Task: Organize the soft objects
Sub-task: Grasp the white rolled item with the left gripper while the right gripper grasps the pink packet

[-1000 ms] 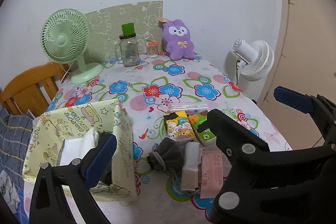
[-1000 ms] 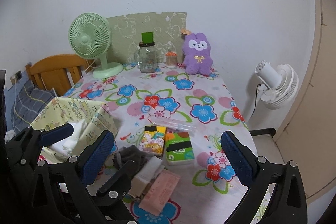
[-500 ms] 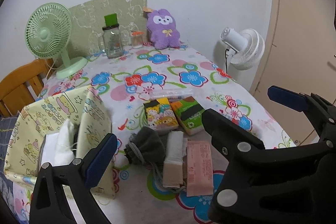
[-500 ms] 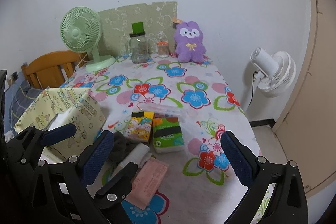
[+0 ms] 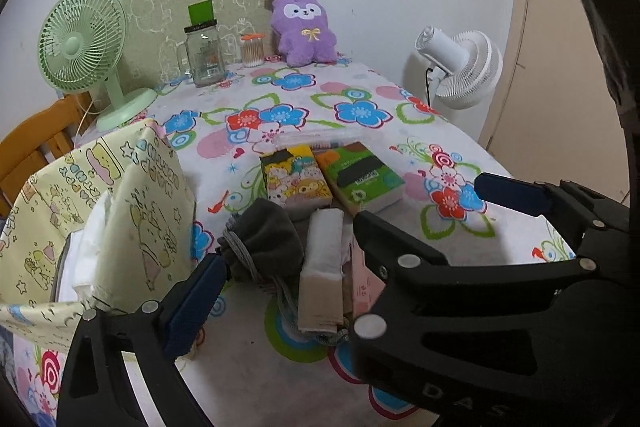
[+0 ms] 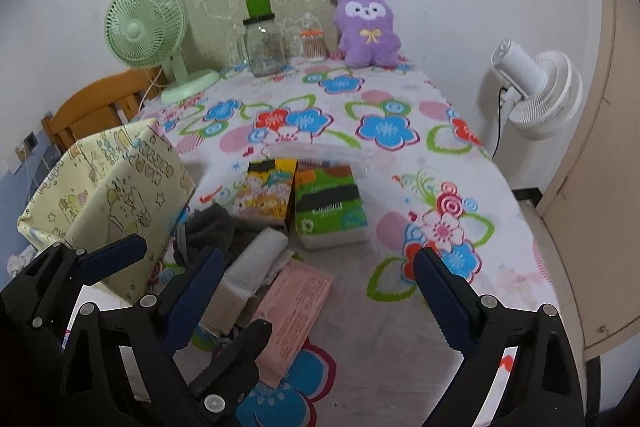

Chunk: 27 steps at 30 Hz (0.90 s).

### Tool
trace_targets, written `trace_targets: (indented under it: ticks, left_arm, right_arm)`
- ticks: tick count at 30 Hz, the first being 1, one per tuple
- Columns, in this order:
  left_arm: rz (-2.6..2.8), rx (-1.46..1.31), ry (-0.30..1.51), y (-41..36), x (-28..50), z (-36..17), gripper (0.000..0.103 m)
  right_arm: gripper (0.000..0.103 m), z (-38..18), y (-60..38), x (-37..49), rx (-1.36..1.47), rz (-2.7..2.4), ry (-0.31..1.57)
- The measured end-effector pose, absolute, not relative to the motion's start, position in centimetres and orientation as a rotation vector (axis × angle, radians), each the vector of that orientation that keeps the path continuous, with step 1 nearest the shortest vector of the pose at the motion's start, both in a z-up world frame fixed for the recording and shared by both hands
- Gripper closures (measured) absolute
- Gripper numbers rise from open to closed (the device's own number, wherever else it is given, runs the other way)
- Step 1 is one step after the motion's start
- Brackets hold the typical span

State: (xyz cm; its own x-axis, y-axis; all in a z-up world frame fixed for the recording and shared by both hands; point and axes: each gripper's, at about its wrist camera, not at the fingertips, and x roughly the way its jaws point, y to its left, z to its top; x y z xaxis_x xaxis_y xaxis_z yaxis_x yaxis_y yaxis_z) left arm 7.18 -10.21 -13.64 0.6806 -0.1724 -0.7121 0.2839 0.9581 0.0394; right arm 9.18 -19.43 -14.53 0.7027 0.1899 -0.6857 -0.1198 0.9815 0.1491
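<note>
A pile lies near the front of the flowered table: a grey drawstring pouch, a white and beige rolled cloth, and a pink packet. Behind these lie a cartoon tissue pack and a green tissue pack. A yellow patterned fabric box with white cloth inside stands left of the pile. A purple plush sits at the back. My left gripper hangs open above the pouch and roll. My right gripper is over the pink packet, its jaws closing with nothing pressed between them. The two grippers overlap.
A green desk fan, a glass jar and a small swab jar stand along the back wall. A clear case lies behind the packs. A white fan stands off the table's right edge, a wooden chair at the left.
Both grippers have come down toward the pile, which now looks larger and nearer. The right gripper's pads stand slightly closer together than before.
</note>
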Motion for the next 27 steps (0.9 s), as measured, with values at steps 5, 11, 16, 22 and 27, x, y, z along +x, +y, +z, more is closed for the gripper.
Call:
trace_targets:
  ticks: [5, 11, 16, 22, 27]
  left_arm:
    - [-0.27, 0.127, 0.841, -10.2, 7.7, -14.9, 0.019]
    - [-0.261, 0.072, 0.918, -9.5, 8.1, -16.6, 0.035]
    - [-0.272, 0.046, 0.926, -9.0, 8.2, -17.1, 0.045]
    - [-0.223, 0.055, 0.917, -8.3, 8.3, -16.9, 0.06]
    - [-0.222, 0.054, 0.944, -8.1, 8.8, -17.4, 0.061]
  right_arm:
    - [0.009, -15.5, -19.5, 9.2, 0.084, 0.169, 0.796]
    - [0.011, -16.6, -19.0, 9.1, 0.065, 0.182, 0.826]
    - [0.011, -17.3, -19.0, 9.4, 0.079, 0.185, 0.846]
    - [0.011, -17.4, -18.7, 9.7, 0.087, 0.178, 0.859]
    - [0.011, -17.6, -18.4, 9.8, 0.081, 0.174, 0.867]
